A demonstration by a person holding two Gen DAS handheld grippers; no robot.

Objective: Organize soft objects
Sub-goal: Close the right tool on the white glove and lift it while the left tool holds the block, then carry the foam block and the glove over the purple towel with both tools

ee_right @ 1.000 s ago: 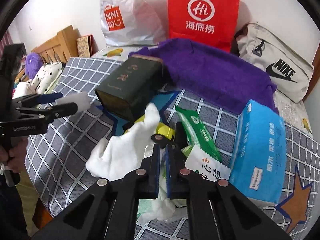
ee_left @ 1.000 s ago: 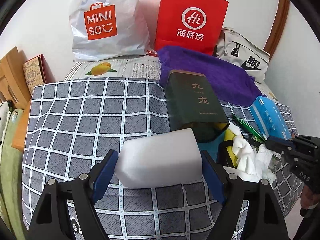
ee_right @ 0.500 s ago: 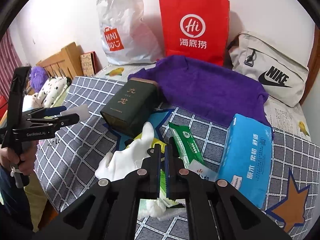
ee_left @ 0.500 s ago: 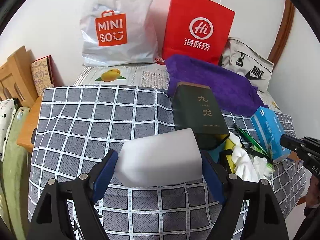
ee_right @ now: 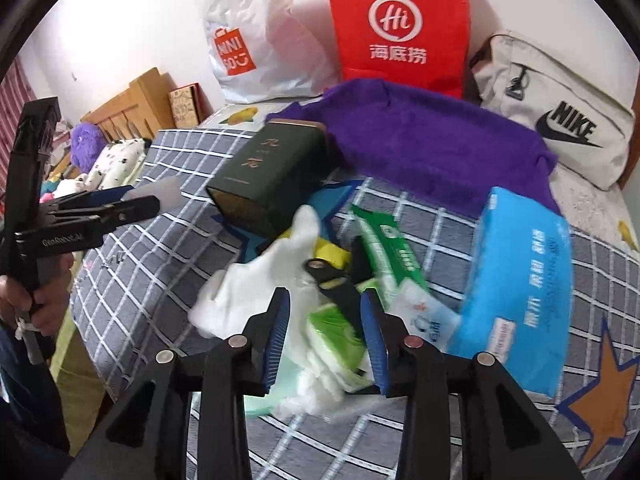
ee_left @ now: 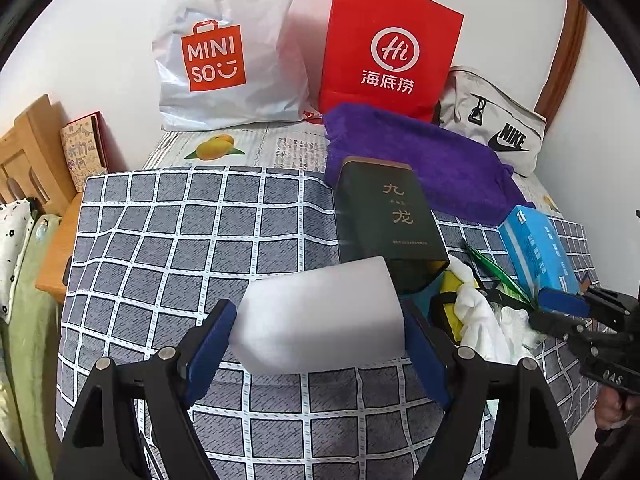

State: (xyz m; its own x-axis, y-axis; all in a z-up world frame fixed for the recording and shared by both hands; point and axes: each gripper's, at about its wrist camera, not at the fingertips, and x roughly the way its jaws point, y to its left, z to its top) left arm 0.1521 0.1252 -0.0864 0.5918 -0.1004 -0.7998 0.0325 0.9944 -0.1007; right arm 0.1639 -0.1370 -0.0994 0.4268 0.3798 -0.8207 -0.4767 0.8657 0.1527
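Note:
My left gripper is shut on a white sponge block and holds it above the checked bedspread; it also shows in the right wrist view with the sponge block. My right gripper is open above a pile of soft things: a white cloth, a green tissue packet and a green wipes pack. A black strap lies between its fingers. The right gripper shows at the right edge of the left wrist view.
A dark green tin lies mid-bed, a purple towel behind it, a blue tissue pack at right. A Miniso bag, a red paper bag and a Nike bag stand against the wall. A wooden headboard is at left.
My right gripper has opened and dropped toward the pile. My left gripper still holds the sponge block and has drawn back a little.

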